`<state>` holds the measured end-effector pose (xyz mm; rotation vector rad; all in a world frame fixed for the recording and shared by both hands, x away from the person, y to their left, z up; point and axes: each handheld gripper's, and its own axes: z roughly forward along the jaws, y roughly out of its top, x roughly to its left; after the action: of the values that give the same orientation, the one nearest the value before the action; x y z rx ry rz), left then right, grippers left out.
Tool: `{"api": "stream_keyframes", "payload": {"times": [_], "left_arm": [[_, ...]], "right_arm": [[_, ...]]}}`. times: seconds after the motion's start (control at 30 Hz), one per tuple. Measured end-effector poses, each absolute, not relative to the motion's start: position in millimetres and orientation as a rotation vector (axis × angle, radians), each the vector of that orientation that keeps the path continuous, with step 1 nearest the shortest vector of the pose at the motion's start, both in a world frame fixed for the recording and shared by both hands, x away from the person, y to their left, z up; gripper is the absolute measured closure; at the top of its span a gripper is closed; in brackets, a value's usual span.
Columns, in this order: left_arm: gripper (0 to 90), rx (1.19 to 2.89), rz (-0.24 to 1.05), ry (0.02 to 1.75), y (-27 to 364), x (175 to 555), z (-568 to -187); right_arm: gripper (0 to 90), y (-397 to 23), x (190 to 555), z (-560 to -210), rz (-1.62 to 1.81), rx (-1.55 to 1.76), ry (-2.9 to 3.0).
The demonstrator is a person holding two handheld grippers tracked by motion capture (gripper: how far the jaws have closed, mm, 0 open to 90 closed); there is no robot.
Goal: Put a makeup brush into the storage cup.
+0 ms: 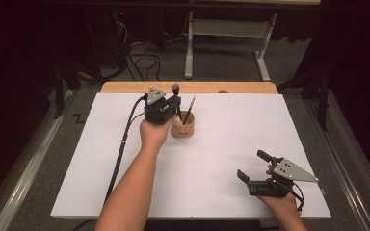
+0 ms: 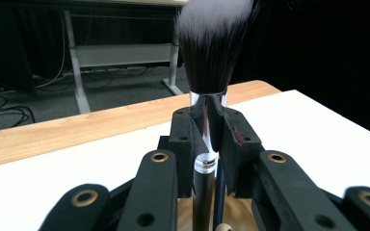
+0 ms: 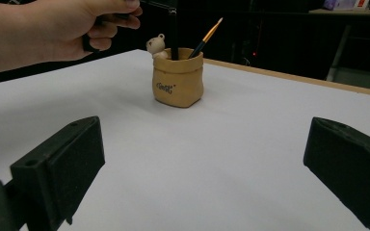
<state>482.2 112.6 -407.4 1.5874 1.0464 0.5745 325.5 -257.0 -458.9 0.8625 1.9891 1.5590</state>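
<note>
A tan sack-shaped holder [image 1: 183, 128] [image 3: 179, 81] with a small bear figure stands on the white table top [image 1: 207, 159], far of centre. Leaning inside it is a thin brush with an orange handle [image 1: 190, 109] [image 3: 205, 32]. My left gripper [image 1: 173, 103] [image 2: 207, 137] hangs over the holder, shut on the silver ferrule of a black makeup brush [image 2: 207, 48] [image 1: 175, 90]. The brush stands upright, bristles up, its handle reaching down into the holder. My right gripper [image 1: 250, 166] [image 3: 207, 159] rests near the front right of the table, jaws wide open with nothing between them.
A wooden strip [image 1: 188, 87] borders the table's far edge. Beyond it on the floor are cables [image 1: 142, 60] and a white desk frame [image 1: 226, 33]. Bare white surface spreads between the holder and my right gripper.
</note>
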Motion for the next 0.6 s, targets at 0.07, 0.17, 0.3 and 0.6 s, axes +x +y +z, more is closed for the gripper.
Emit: {"api": "stream_keyframes", "payload": {"times": [0.07, 0.17, 0.3, 0.6], "left_arm": [[76.5, 1.589, 0.572, 1.051, 112.7, 482.6, -409.4], [76.5, 1.592, 0.565, 1.058, 113.1, 483.0, -411.6], [76.5, 1.594, 0.562, 1.067, 113.5, 483.8, -414.6], [76.2, 1.608, 0.550, 1.085, 112.4, 485.3, -421.8]], "right_arm": [[1.6, -256.9, 325.6, -459.1, 1.562, 0.861, 1.990], [1.6, -256.7, 325.4, -459.1, 1.558, 0.865, 1.988], [1.9, -255.8, 325.5, -459.8, 1.558, 0.867, 1.992], [1.9, -255.5, 325.8, -460.6, 1.556, 0.868, 1.995]]}}
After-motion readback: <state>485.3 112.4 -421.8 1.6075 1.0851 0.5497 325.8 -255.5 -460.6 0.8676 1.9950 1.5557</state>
